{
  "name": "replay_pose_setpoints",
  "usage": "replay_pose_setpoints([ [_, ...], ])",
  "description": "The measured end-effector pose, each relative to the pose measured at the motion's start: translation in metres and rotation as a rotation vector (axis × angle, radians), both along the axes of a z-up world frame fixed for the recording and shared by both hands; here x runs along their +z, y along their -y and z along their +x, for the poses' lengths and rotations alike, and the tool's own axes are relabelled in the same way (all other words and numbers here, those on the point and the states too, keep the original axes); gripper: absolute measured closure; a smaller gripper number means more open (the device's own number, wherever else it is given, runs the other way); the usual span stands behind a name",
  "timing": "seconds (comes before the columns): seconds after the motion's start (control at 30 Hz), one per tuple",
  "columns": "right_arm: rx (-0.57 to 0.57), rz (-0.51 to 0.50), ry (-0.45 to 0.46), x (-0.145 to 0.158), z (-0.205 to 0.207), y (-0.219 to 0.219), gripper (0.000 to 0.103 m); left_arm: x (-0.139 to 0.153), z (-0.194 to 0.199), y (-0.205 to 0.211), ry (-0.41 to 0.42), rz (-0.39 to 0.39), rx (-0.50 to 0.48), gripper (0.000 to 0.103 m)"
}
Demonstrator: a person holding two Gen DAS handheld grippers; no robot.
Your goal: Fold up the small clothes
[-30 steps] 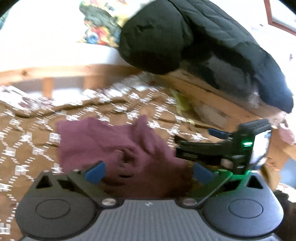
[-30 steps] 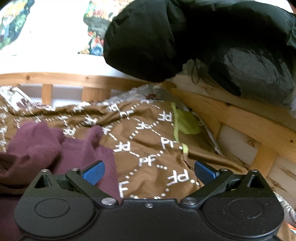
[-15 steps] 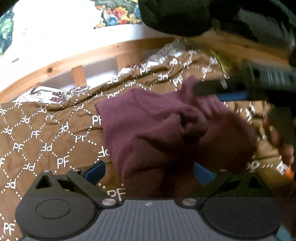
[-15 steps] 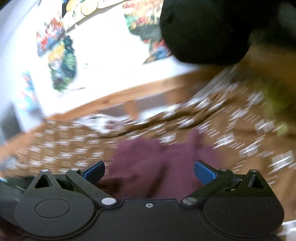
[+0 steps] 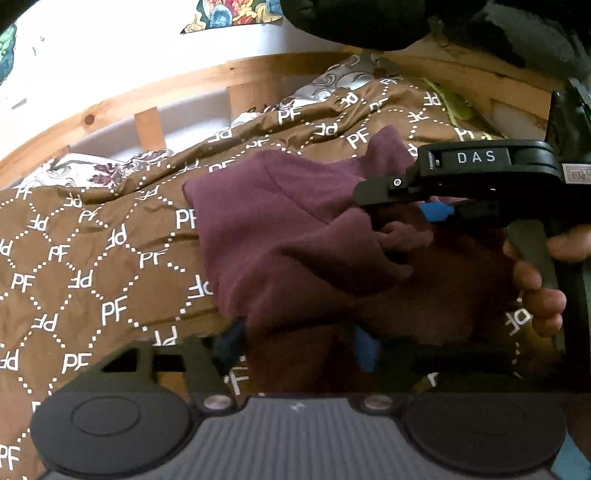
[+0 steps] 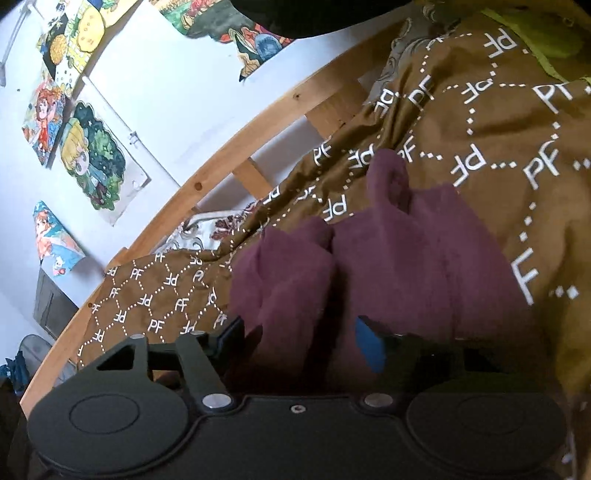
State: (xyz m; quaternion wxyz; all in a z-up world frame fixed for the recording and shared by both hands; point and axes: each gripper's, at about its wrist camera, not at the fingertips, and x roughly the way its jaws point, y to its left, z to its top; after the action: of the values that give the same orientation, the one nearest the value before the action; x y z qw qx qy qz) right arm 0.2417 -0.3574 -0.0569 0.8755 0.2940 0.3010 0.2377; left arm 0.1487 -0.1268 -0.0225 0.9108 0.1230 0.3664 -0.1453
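Note:
A crumpled maroon garment (image 5: 288,236) lies on a brown quilt printed with white letters (image 5: 92,266). My left gripper (image 5: 299,347) is low over the garment's near edge. Its jaws are closing with a bunch of the cloth between the blue pads (image 5: 365,350). My right gripper (image 6: 299,341) is tilted on its side at the garment's (image 6: 388,258) right part, its jaws also closing around a fold. In the left wrist view the right gripper (image 5: 424,214) reaches in from the right, held by a person's hand (image 5: 539,291).
A wooden bed rail (image 5: 147,99) runs behind the quilt, with a white wall and coloured pictures (image 6: 99,162) beyond. A black padded jacket (image 5: 369,18) hangs over the far right corner. A patterned white sheet (image 5: 110,170) shows at the quilt's far edge.
Both grippers' jaws have narrowed from wide open, with cloth now between them. The right gripper rolled and swung left onto the garment. The left gripper sank closer to it.

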Motion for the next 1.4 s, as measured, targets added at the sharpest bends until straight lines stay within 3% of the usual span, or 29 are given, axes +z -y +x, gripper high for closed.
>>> replay_pose_setpoints([
  [0.07, -0.003, 0.021, 0.001, -0.003, 0.003, 0.001, 0.05, 0.001, -0.001, 0.0, 0.01, 0.006, 0.001, 0.065],
  [0.13, -0.012, 0.018, 0.006, -0.004, 0.001, 0.001, 0.075, 0.002, -0.005, 0.002, 0.034, 0.002, -0.006, 0.072],
  [0.23, -0.026, -0.034, 0.072, 0.001, -0.008, 0.001, 0.089, 0.004, -0.015, 0.011, 0.093, 0.047, -0.037, 0.081],
  [0.47, -0.065, -0.14, 0.239, 0.03, -0.025, 0.01, 0.092, 0.014, -0.019, 0.031, 0.135, 0.025, -0.104, 0.085],
  [0.67, -0.108, -0.195, 0.292, 0.044, -0.033, 0.031, 0.092, 0.015, -0.021, 0.05, 0.145, 0.009, -0.176, 0.085],
  [0.93, -0.176, -0.25, 0.24, 0.044, -0.046, 0.059, 0.092, 0.008, -0.031, 0.069, 0.144, 0.055, -0.233, 0.085],
  [1.4, -0.229, -0.317, 0.133, 0.025, -0.058, 0.067, 0.097, -0.007, -0.051, 0.076, 0.157, 0.115, -0.274, 0.085],
])
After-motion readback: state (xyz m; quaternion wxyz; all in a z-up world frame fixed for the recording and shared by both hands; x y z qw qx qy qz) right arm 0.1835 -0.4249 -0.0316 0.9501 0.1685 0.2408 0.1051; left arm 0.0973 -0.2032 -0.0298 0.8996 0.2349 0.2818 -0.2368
